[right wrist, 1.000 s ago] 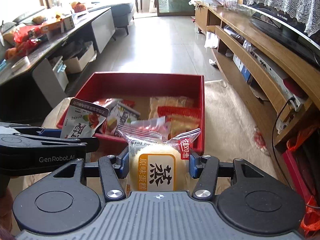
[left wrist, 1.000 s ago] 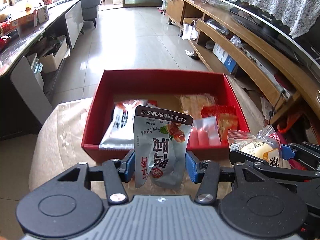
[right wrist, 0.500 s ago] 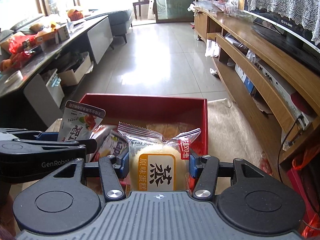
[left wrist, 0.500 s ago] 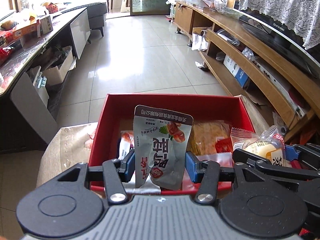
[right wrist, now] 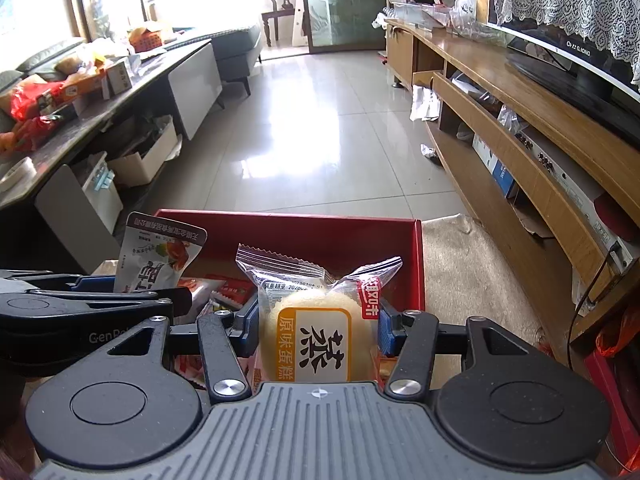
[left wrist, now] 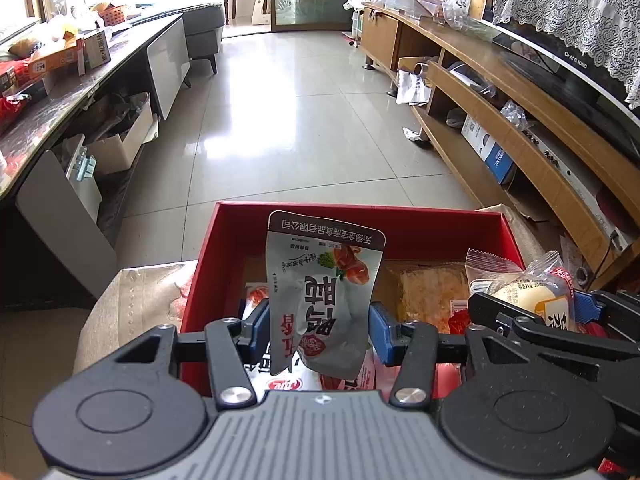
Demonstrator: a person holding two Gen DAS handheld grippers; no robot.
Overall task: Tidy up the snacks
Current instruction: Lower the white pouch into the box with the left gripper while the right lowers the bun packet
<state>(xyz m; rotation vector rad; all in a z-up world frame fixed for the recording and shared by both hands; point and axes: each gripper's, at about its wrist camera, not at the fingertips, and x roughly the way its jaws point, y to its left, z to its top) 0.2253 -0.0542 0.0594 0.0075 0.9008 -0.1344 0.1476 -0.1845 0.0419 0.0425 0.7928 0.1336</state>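
Note:
My left gripper (left wrist: 318,326) is shut on a grey snack pouch (left wrist: 324,292) with red print and holds it upright over the near part of the red box (left wrist: 360,220). My right gripper (right wrist: 318,326) is shut on a clear-wrapped yellow cake (right wrist: 316,320) over the right side of the same red box (right wrist: 320,226). The pouch (right wrist: 160,256) and left gripper show at left in the right wrist view. The cake (left wrist: 528,292) shows at right in the left wrist view. Several snack packets (left wrist: 432,292) lie inside the box.
The box sits on a beige covered surface (left wrist: 140,304). A cluttered dark table (left wrist: 80,92) runs along the left. A wooden TV bench (left wrist: 520,120) runs along the right. Tiled floor (left wrist: 300,120) lies ahead.
Both grippers have moved forward and lower over the red box with their snacks still held. The box now sits closer and lower in both views.

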